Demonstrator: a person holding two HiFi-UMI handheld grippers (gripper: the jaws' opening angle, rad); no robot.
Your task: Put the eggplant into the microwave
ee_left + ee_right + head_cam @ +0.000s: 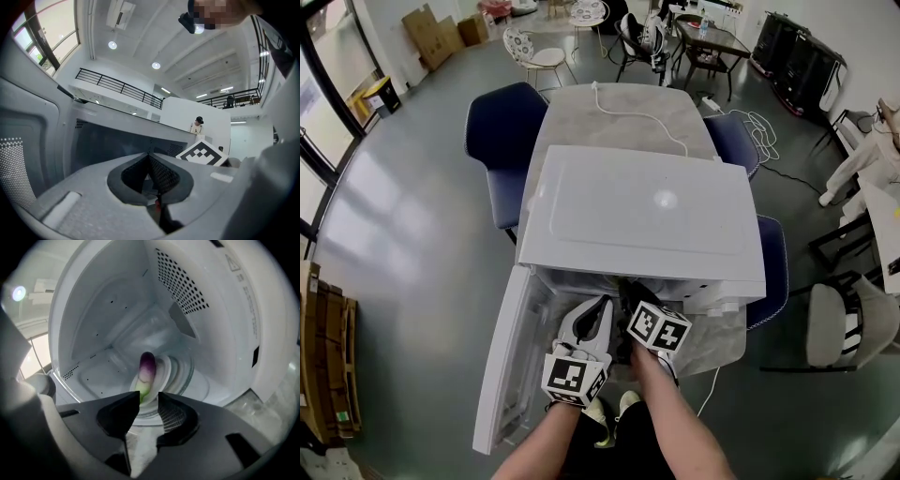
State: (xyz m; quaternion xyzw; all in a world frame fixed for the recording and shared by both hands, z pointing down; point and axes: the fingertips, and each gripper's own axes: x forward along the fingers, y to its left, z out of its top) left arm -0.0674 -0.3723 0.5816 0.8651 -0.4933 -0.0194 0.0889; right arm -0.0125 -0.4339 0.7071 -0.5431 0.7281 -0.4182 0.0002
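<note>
Looking into the white microwave (647, 211) on the marble table (572, 122), its door (508, 366) swung open toward 7 o'clock in the head view. The eggplant (146, 373) lies on the glass turntable (187, 376) inside, purple end farthest away, just past the right gripper (149, 401) at its 12 o'clock. Those jaws stand apart with nothing between them. The left gripper (151, 164), at the right one's 9 o'clock, has its jaws pressed together and empty.

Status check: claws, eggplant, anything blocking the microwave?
Left claw shut, empty. Right claw open at the microwave mouth. Eggplant lying on the plate inside. Door open, nothing in the way.
</note>
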